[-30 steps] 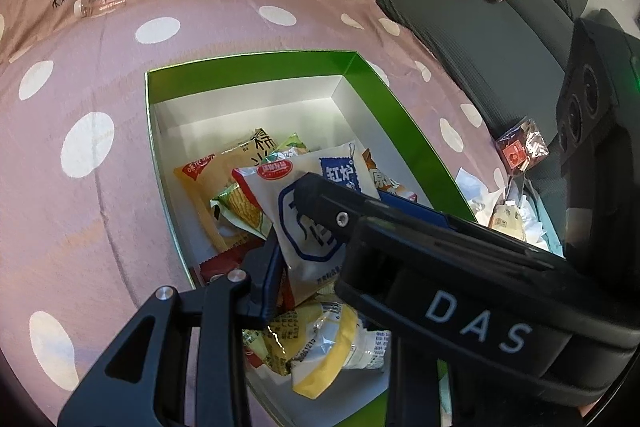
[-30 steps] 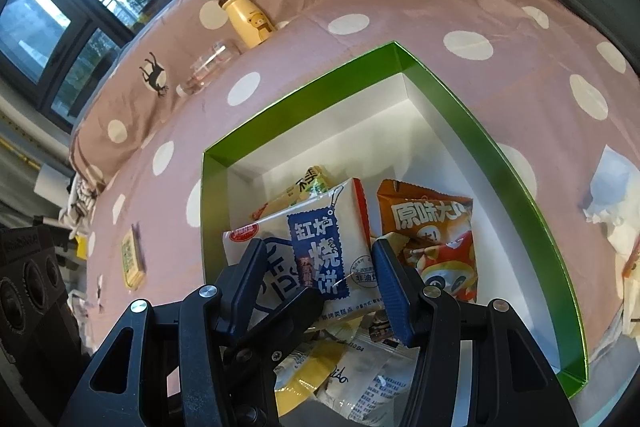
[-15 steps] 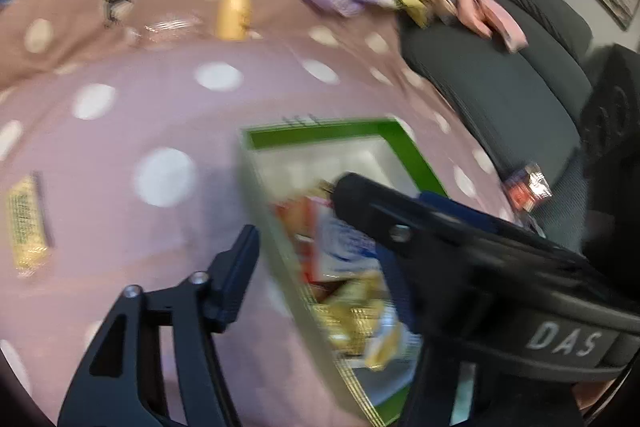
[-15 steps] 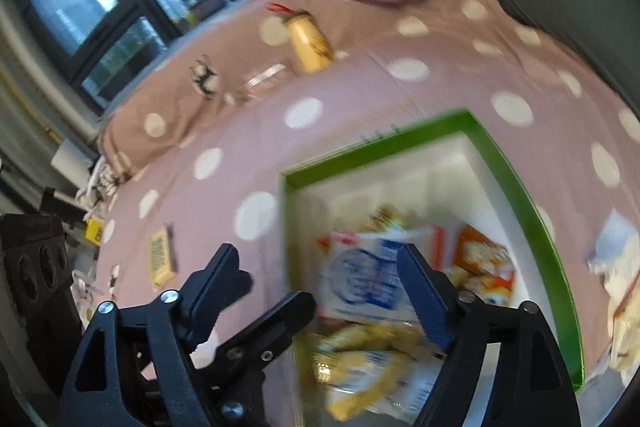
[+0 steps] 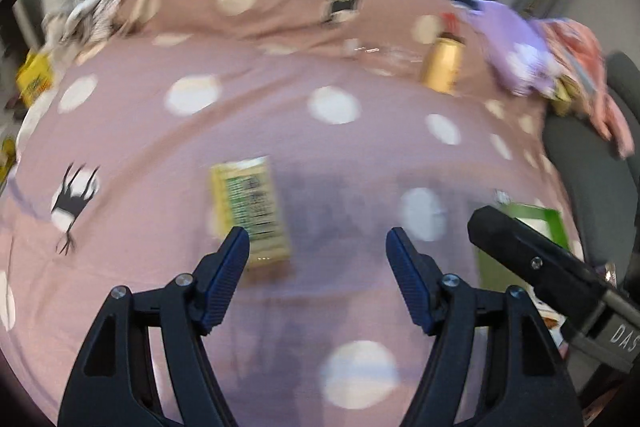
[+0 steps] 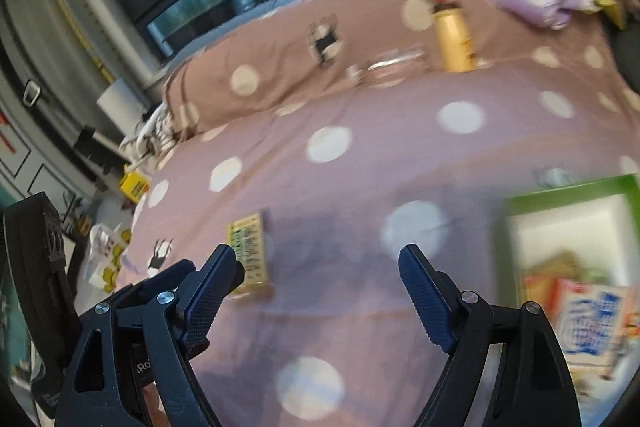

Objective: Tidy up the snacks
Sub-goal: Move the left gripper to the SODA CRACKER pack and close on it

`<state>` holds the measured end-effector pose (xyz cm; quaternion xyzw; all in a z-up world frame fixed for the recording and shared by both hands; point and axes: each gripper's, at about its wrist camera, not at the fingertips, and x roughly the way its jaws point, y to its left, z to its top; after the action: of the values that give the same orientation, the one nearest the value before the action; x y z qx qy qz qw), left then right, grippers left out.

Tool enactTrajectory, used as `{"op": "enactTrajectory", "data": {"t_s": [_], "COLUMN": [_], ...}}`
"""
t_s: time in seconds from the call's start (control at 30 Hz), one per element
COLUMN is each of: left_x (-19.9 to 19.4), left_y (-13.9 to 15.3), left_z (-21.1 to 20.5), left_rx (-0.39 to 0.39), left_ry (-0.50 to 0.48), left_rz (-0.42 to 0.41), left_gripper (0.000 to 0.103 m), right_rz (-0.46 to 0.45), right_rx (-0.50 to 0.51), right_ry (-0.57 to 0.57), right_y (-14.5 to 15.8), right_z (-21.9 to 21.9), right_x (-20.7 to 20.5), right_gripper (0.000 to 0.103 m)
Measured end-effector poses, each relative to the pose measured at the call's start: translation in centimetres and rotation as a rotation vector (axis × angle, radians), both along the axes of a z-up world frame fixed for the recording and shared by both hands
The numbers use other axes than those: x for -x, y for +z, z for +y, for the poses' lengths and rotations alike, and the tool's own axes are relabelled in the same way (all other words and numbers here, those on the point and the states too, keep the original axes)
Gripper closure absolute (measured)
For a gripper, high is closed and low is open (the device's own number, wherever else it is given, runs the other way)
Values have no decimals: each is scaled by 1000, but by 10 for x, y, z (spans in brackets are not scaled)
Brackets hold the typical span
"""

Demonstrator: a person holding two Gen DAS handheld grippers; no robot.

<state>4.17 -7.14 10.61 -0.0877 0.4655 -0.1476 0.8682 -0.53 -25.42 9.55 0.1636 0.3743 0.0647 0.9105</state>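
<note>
Both views are pretty smeared, so we only say what we can make out. Our left gripper (image 5: 318, 247) hangs over the pink dotted bedspread (image 5: 192, 131) with its jaws opening and nothing between them, just bare cloth. A yellow-green snack packet (image 5: 250, 207) lies flat on the spread at about 11 o'clock from that gripper, its near end just beside the tip of the finger on that side; we can't tell if they touch. The right gripper (image 6: 320, 267) stands well open too and holds nothing, only spread showing in the gap. In its view the same packet (image 6: 248, 251) sits at roughly 10 o'clock, close to the tip of the finger on that side. The green box (image 6: 568, 191) with the white inside is off at 3 o'clock in the right view, and we can see a few snack bags (image 6: 588, 311) in it, one white with blue print, too blurred to read. In the left view only a corner of the box (image 5: 536, 215) peeks out at 3 o'clock behind the other gripper's black body. Up at 1 o'clock a yellow bottle (image 5: 442, 67) stands on the spread, with a purple cloth (image 5: 516, 55) bundled just past it.
</note>
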Motion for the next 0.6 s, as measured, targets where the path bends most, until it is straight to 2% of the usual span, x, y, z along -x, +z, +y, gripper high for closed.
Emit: {"op": "enactTrajectory", "data": {"t_s": [0.13,0.27,0.4,0.47,0.53,0.57,0.6], "left_x": [-18,-29,-40,-42,-43,-42,-42], "left_y": [-34,-63,-78,-79,-80,-80,-81], "left_z": [24,24,15,10,5,5,4], "left_rx": [-53,-50,-44,-58,-94,-107,-130], "left_ry": [78,57,42,48,44,49,57], "left_rz": [68,104,133,107,96,89,80], "left_gripper": [32,32,32,31,34,36,43], "right_rz": [30,81,141,173,155,148,148], "right_rx": [32,88,139,176,254,307,335], "right_ry": [21,0,-102,-122,-124,-120,-114], "right_y": [-31,-62,-86,-96,-99,-100,-102], "right_z": [27,32,14,11,15,20,24], "right_x": [-30,-56,-72,-76,-76,-76,-76], "right_gripper": [19,19,19,19,19,18,14]}}
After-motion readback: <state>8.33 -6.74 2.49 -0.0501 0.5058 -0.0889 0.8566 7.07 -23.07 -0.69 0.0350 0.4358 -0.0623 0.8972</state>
